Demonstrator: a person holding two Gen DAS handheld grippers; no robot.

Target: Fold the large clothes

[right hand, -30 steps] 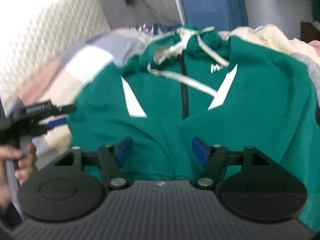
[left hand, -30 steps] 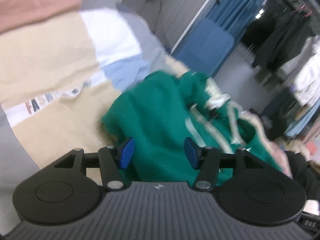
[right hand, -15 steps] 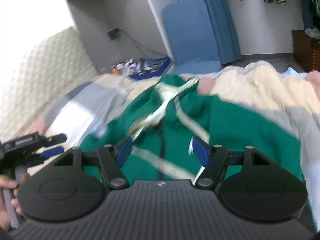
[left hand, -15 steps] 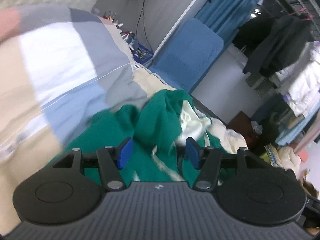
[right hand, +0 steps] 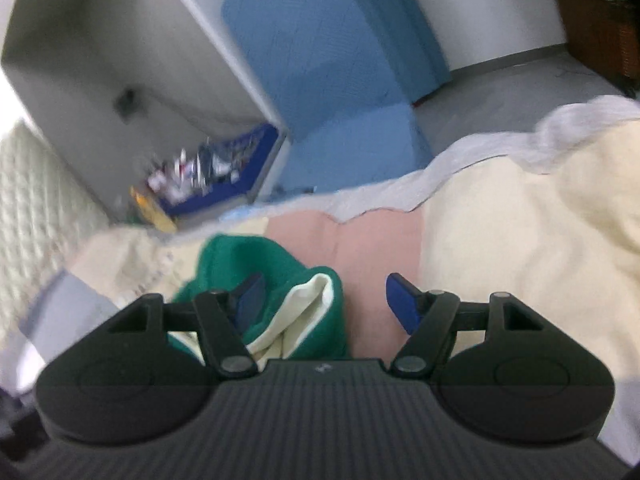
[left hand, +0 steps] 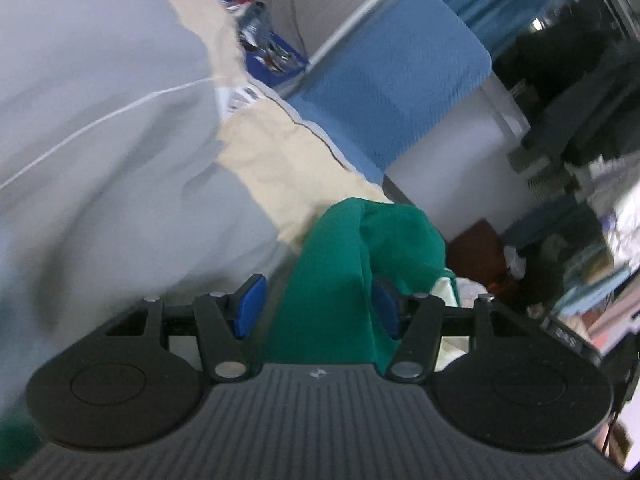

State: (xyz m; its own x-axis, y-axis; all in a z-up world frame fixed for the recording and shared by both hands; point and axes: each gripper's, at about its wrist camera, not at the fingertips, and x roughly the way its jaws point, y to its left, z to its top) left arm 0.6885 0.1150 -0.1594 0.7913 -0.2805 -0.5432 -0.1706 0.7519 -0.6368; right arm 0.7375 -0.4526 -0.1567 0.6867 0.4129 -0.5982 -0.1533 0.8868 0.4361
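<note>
A green hoodie (left hand: 380, 240) lies on a patchwork quilt (left hand: 100, 140). Only a raised fold of it shows in the left wrist view. That fold runs up between the fingers of my left gripper (left hand: 316, 308), which is open, and it lies closer to the right blue pad (left hand: 384, 308). In the right wrist view the hoodie's hood (right hand: 240, 256) shows its cream lining (right hand: 304, 312). It sits by the left pad of my right gripper (right hand: 326, 302), which is open over a pink quilt panel (right hand: 372, 240).
A blue upholstered chair (right hand: 320, 60) stands just past the bed's edge, also seen as the chair (left hand: 400, 92). A blue tray of small clutter (right hand: 216, 172) sits on the floor by a grey wall. Dark clothes (left hand: 580, 60) hang at the right. A brown cabinet (right hand: 600, 28) stands far right.
Both grippers have swept fast along the hoodie from its chest to its hood end, so only the hood edge shows now. The jaws' width looks the same.
</note>
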